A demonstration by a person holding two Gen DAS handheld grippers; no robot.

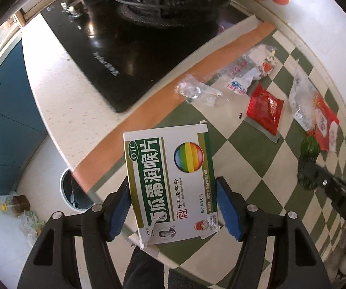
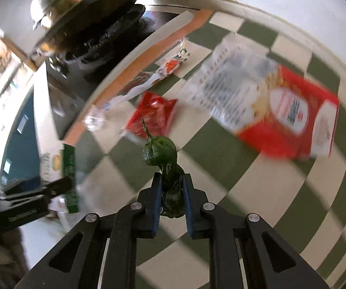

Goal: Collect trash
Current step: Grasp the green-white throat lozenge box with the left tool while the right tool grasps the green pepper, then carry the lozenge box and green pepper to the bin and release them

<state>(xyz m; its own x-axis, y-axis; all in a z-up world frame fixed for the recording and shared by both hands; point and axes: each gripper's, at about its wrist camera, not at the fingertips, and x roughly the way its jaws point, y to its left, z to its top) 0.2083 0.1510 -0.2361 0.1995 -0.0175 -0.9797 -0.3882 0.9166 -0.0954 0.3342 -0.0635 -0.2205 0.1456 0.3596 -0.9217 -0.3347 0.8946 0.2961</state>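
Observation:
My left gripper point(image 1: 171, 207) is shut on a white and green medicine box point(image 1: 170, 183) and holds it above the front edge of the checkered mat point(image 1: 257, 183). The box also shows in the right wrist view point(image 2: 62, 180), held by the left gripper point(image 2: 52, 189). My right gripper point(image 2: 171, 201) is shut on a wilted green pepper point(image 2: 164, 163) with its stem up, above the mat point(image 2: 257, 192). In the left wrist view the pepper point(image 1: 309, 154) and the right gripper point(image 1: 313, 173) show at the right.
A red sachet point(image 1: 265, 112), a clear wrapper point(image 1: 197, 91), crumpled printed wrappers point(image 1: 252, 69) and a red and white packet point(image 1: 317, 115) lie on the mat. A black cooktop point(image 1: 105, 55) with a pan is behind. A white bin point(image 1: 73, 192) stands on the floor at the lower left.

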